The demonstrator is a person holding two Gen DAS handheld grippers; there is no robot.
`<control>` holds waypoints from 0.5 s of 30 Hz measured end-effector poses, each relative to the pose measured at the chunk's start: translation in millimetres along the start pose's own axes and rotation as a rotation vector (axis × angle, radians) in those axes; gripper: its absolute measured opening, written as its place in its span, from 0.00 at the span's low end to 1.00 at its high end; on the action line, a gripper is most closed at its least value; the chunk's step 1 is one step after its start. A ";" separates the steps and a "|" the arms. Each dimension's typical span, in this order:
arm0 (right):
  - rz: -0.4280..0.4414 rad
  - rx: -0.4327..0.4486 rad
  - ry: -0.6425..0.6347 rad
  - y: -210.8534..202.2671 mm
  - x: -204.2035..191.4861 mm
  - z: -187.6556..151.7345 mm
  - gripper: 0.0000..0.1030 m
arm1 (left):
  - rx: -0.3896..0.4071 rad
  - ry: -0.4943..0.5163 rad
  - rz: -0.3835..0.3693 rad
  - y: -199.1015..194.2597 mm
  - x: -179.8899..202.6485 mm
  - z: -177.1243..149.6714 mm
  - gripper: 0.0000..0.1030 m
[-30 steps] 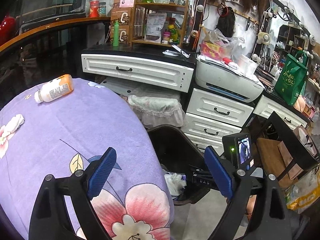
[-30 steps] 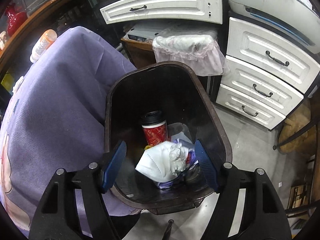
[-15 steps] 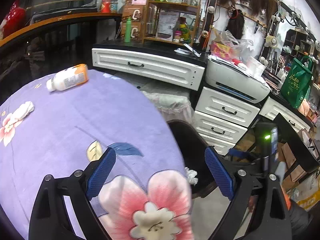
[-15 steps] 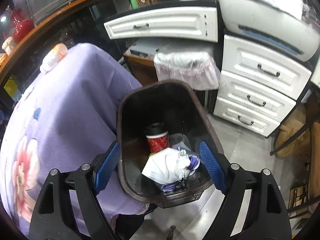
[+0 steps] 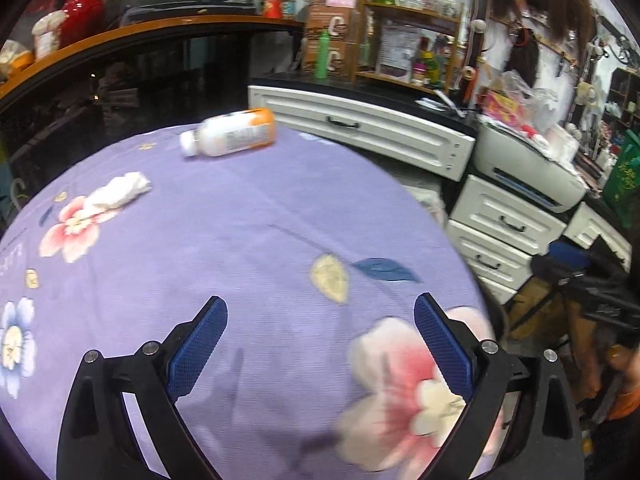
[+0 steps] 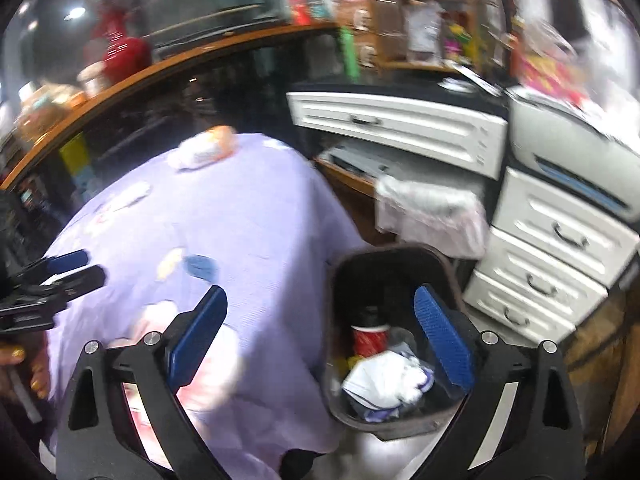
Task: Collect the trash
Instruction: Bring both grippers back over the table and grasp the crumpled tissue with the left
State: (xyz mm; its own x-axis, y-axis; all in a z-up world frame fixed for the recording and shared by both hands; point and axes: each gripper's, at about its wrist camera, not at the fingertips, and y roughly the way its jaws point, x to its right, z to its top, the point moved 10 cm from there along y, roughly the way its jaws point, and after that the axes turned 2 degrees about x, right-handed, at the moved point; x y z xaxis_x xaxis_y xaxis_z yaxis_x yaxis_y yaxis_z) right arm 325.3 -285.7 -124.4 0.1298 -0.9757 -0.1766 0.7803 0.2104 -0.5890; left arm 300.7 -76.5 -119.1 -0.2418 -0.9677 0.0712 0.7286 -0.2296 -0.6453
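A: What is seen ahead of the left gripper (image 5: 320,354)?

B: A purple floral cloth (image 5: 248,248) is spread below it. Its jaws are held wide, with nothing between them. A crumpled tissue (image 5: 119,192) is seen far ahead and to the left, well apart from the blue pads. A white bottle (image 5: 228,133) with an orange end is laid on its side beyond that, near the cloth's far edge.

A: And the right gripper (image 6: 320,356)?

B: Its jaws are being opened, and nothing is caught between them. It is held above the cloth's edge, where a dark bin (image 6: 340,276) is stood on the floor. A red cup (image 6: 370,334) and white wrappers (image 6: 386,376) are seen inside the bin, below and just inside the right pad.

A: Is the other gripper seen there?

B: Yes, at the left edge.
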 end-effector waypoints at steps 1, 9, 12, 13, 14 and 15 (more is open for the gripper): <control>0.028 0.003 -0.019 0.7 -11.3 5.0 0.91 | 0.001 0.002 0.016 -0.4 -8.4 0.5 0.91; 0.198 -0.031 -0.105 20.8 -75.1 33.7 0.94 | 0.000 0.010 0.135 2.2 -85.8 13.3 0.91; 0.228 -0.028 -0.135 27.4 -92.9 44.8 0.94 | -0.009 0.011 0.168 9.2 -115.9 22.7 0.91; 0.238 -0.032 -0.141 32.2 -98.3 49.2 0.94 | -0.014 0.006 0.182 12.7 -128.2 26.6 0.91; 0.249 -0.039 -0.143 37.1 -105.1 52.8 0.94 | -0.021 0.000 0.188 15.9 -136.3 29.6 0.91; 0.262 -0.050 -0.144 43.4 -109.1 57.0 0.94 | -0.031 -0.011 0.194 21.2 -147.7 33.3 0.91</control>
State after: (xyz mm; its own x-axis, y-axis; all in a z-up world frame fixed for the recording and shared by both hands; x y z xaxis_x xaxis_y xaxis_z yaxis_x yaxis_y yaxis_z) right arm 379.9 -173.6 -85.8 0.4105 -0.8859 -0.2160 0.6785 0.4550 -0.5767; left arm 373.3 58.1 -118.0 -0.0920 -0.9946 -0.0487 0.7410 -0.0357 -0.6706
